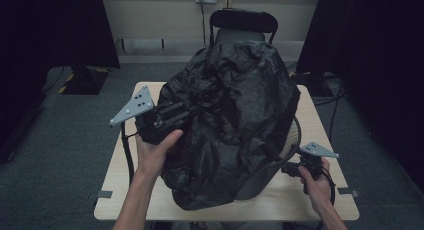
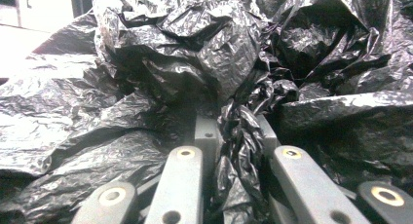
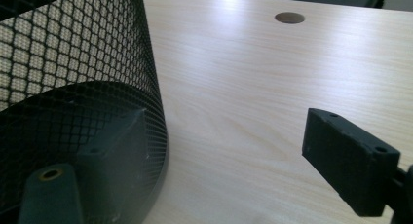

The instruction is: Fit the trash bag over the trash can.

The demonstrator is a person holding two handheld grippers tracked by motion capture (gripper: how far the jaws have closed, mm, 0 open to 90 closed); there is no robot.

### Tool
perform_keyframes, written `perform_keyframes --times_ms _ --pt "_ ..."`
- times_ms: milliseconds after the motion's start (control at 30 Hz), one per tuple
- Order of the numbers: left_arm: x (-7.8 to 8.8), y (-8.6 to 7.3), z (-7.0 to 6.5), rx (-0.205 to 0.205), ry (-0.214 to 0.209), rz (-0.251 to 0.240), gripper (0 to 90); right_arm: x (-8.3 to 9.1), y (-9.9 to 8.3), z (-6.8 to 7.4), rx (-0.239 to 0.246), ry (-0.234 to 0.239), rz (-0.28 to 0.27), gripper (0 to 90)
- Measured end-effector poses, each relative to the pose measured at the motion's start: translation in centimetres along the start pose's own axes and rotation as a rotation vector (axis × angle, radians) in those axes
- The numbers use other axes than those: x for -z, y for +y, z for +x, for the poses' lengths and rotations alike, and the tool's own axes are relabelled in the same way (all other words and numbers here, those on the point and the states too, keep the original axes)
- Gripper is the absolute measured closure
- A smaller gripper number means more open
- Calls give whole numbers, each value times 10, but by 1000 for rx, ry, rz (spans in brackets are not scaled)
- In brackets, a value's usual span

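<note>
Clamped between the left gripper's (image 2: 238, 151) jaws, a twisted fold of the black plastic bag (image 1: 235, 115) is held over the wooden table (image 1: 125, 200). Beside the mesh bin (image 3: 73, 63), the right gripper (image 3: 234, 151) is kept with jaws apart, one behind the mesh wall.

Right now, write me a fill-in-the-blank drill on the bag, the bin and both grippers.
1. The left gripper is shut on a twist of ____ plastic bag.
2. The right gripper has its jaws ____, one behind the mesh.
3. The bin wall is made of ____.
4. The bin stands on a ____ table.

Missing words: black; open; mesh; wooden
</note>
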State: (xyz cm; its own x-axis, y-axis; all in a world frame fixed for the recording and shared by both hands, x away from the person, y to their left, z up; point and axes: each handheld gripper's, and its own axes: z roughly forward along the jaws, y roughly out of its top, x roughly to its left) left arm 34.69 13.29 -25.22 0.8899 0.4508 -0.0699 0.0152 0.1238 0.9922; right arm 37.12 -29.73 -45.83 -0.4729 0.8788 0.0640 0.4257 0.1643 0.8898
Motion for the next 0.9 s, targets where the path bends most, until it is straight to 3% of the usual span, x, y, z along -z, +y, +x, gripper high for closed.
perform_keyframes --times_ms 200,367,533,733,833,900 --pt "-19 4 -6 -37 -7 47 802 -2 0 4 -3 12 -12 201" --pt "-25 9 -4 -56 4 78 802 -2 1 10 -1 42 -19 227" --pt "-26 11 2 -64 17 117 801 -6 4 21 9 107 -30 226" --pt "-21 16 -2 -90 10 146 800 -15 7 43 28 185 -31 220" --pt "-18 17 -4 -77 -37 142 799 -18 8 52 41 213 -29 216" --pt "-18 18 -9 -133 0 190 798 -20 10 57 50 228 -32 211"
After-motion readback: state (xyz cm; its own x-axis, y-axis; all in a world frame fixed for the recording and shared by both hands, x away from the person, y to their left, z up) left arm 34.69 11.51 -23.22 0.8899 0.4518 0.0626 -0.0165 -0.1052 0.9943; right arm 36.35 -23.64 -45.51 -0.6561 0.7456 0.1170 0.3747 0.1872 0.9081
